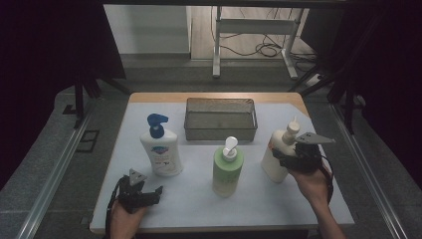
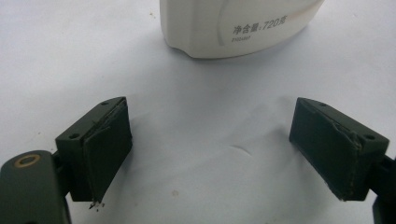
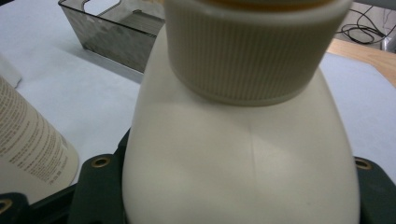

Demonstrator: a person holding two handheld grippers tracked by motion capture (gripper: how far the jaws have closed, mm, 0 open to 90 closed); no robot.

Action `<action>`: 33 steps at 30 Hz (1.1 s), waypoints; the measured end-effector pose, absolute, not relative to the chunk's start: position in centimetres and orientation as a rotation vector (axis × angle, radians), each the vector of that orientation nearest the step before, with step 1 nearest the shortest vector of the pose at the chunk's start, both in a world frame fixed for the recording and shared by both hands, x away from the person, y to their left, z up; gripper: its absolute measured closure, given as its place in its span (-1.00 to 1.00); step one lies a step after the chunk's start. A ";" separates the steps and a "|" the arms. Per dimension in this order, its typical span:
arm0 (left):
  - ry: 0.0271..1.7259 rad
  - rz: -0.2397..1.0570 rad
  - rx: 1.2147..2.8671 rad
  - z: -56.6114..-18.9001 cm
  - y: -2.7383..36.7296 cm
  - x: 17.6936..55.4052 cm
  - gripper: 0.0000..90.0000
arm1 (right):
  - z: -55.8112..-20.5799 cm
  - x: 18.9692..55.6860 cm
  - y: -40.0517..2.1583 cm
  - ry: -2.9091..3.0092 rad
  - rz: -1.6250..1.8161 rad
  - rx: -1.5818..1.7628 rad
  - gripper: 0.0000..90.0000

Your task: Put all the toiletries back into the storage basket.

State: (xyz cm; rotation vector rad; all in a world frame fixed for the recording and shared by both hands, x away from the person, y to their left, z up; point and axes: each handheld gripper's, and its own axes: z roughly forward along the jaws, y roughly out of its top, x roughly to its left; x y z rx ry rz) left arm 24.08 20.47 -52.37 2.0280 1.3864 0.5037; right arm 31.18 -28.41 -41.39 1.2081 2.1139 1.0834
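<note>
Cream bottle upright, nozzle up; right tongs clamping it.

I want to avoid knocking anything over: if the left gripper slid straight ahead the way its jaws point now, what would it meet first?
Most likely the white pump bottle with the blue nozzle, standing just ahead of the open left gripper, slightly right of centre between the jaws. Bare white table cover lies between them.

white pump bottle, top of left gripper view: "净含量: 720克"
bottle label, right gripper view lower left: print too small to read
</note>
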 end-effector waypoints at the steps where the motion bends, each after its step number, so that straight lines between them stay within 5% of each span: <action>1: 1.386 0.504 2.028 -52.4 20.5 24.1 -0.72 | -41.3 31.2 -28.4 2.123 1.081 1.201 -0.17; 33: 1.388 0.503 2.023 -52.4 20.5 24.1 -0.72 | -36.7 32.4 -26.4 2.255 1.188 1.047 -0.15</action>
